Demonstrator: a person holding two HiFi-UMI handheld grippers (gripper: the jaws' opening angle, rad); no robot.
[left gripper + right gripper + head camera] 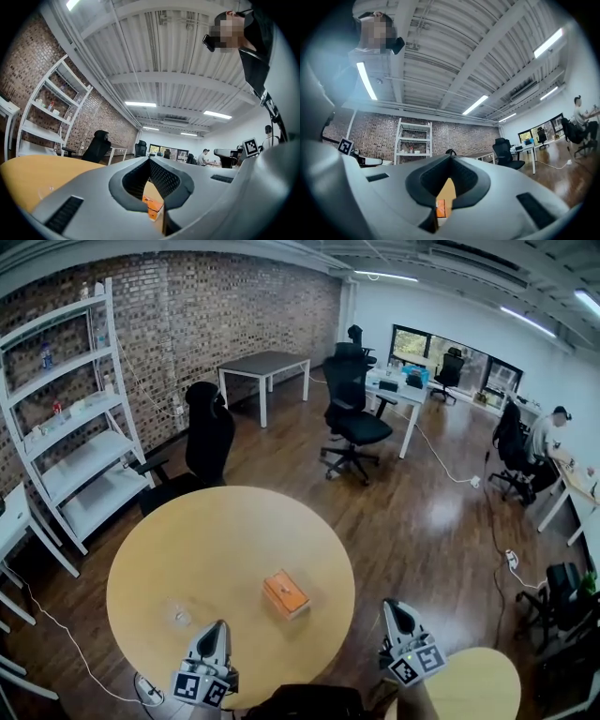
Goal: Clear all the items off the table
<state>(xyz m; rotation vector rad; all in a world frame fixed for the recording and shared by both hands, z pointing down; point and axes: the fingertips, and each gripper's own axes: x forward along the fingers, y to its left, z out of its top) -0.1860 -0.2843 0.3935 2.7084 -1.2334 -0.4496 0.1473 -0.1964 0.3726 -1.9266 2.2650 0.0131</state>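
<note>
An orange box (286,593) lies on the round wooden table (187,549), right of its middle. A small clear item (180,617) rests on the tabletop near the front left. My left gripper (217,625) hovers over the table's near edge, shut and holding nothing, with the box ahead and to its right. My right gripper (393,607) is just off the table's right rim, also shut and empty. In the left gripper view, the box (151,206) shows through the gap below the closed jaws. The right gripper view shows the same box (440,207) low between its jaws.
A black office chair (208,442) stands at the table's far side, another (352,409) further back. A white shelf unit (80,418) lines the brick wall on the left. A second round table (478,690) sits at bottom right. A person (548,432) sits at a far desk.
</note>
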